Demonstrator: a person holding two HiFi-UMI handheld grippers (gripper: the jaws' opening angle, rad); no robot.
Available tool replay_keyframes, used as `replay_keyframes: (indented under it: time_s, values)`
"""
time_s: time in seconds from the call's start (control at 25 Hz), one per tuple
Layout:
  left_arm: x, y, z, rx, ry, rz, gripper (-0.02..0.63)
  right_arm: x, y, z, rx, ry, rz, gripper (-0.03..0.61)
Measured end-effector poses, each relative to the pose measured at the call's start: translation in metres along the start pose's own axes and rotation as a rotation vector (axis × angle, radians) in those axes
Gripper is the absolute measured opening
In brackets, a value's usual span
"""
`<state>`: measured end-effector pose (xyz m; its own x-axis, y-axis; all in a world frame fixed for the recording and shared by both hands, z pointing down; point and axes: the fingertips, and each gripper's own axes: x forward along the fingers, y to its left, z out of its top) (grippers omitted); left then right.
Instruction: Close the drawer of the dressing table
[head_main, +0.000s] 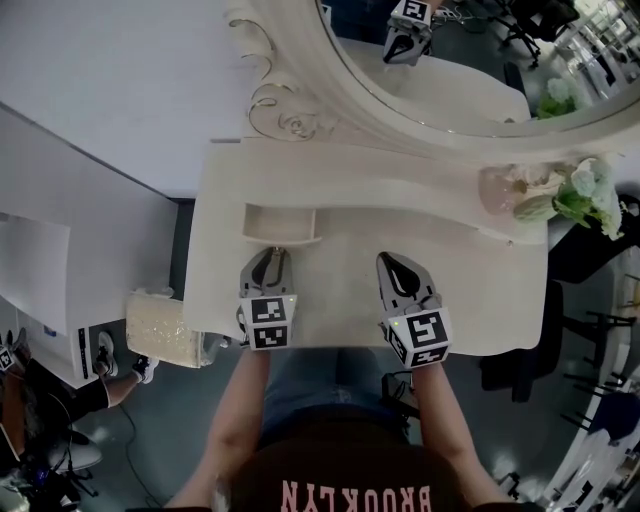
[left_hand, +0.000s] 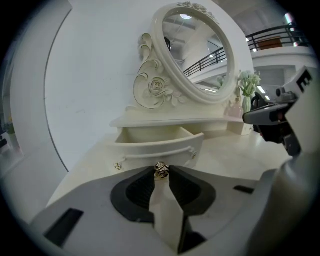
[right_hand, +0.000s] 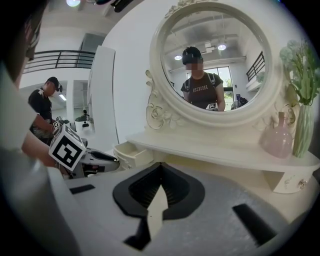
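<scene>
The cream dressing table (head_main: 450, 300) has a small drawer (head_main: 280, 222) pulled out at its left, under the shelf. In the left gripper view the drawer (left_hand: 160, 140) stands open straight ahead, its inside bare. Its brass knob (left_hand: 161, 171) sits between the tips of my left gripper (left_hand: 161, 169), which is shut on it. From above, the left gripper (head_main: 277, 252) touches the drawer's front. My right gripper (head_main: 393, 262) rests over the tabletop to the right, shut with nothing in it; in its own view the right gripper (right_hand: 161, 166) has tips that meet, and the drawer (right_hand: 131, 152) lies to its left.
An oval mirror (head_main: 450, 60) in a carved frame rises behind the shelf. A pink vase (head_main: 500, 188) with flowers (head_main: 575, 195) stands on the shelf at the right. A white cabinet (head_main: 50, 290) and a padded stool (head_main: 160, 330) stand left of the table.
</scene>
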<state>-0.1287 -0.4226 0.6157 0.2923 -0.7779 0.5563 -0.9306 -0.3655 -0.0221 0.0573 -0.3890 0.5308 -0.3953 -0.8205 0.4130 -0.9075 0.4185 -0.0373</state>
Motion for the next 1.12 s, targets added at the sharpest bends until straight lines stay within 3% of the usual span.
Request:
replay_keyframes:
  time_s: [1.12]
  values:
    - [0.015, 0.005, 0.028, 0.010, 0.030, -0.005, 0.081, 0.007, 0.000, 0.020, -0.016, -0.012, 0.008, -0.002]
